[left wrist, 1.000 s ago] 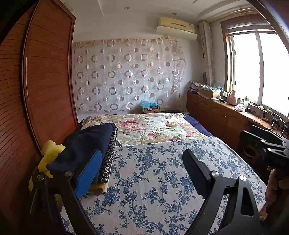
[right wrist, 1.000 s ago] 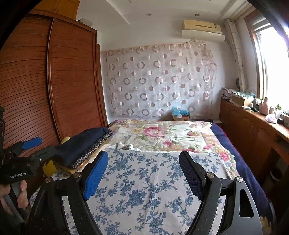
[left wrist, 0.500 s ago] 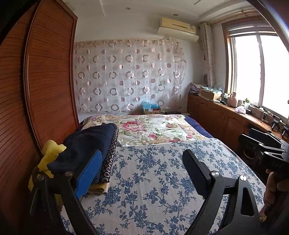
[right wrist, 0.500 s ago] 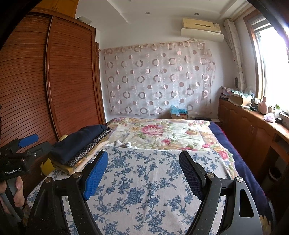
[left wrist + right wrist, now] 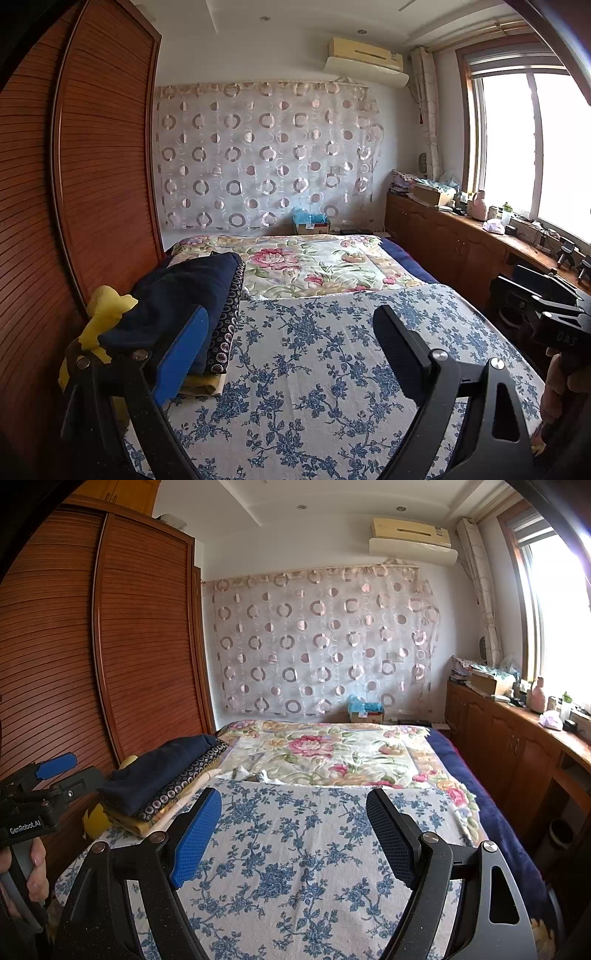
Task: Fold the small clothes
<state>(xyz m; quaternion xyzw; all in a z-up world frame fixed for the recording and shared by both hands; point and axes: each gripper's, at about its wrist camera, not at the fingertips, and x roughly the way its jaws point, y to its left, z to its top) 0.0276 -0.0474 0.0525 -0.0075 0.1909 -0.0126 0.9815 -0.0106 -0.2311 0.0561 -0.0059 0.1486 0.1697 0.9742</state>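
Left wrist view: the left claw [image 5: 288, 339] stands wide apart, its blue-padded finger [image 5: 181, 358] and black finger [image 5: 397, 350] well separated, with nothing gripped between them and neither pad touching cloth. Below and ahead of the claw lies the blue-flowered sheet [image 5: 306, 369] spread flat on the bed. Just beyond the blue-padded finger, to the claw's left, sits the stack of folded clothes [image 5: 184, 291]: a dark navy piece on top, a dark ring-patterned piece under it, and a pale yellow piece at the bottom. A yellow soft item [image 5: 105, 314] lies against the far left side of the stack, beside the wooden wardrobe [image 5: 92, 166]. Farther ahead of the claw a rose-patterned quilt [image 5: 310, 266] covers the rest of the bed. At the far right of this view the right claw's black body is visible, held by a hand [image 5: 557, 387].

Right wrist view: the right claw [image 5: 293, 827] is likewise spread wide, blue mesh pads [image 5: 195, 838] facing inward, holding nothing and clear of the sheet [image 5: 295, 849] beneath it. The stack of folded clothes [image 5: 166, 771] sits ahead and to the claw's left, near the bed edge. A small crumpled pale cloth [image 5: 247, 773] lies straight ahead of the claw at the seam between sheet and quilt [image 5: 325, 749]. The left claw's handle appears at far left, gripped by a hand [image 5: 37, 871].
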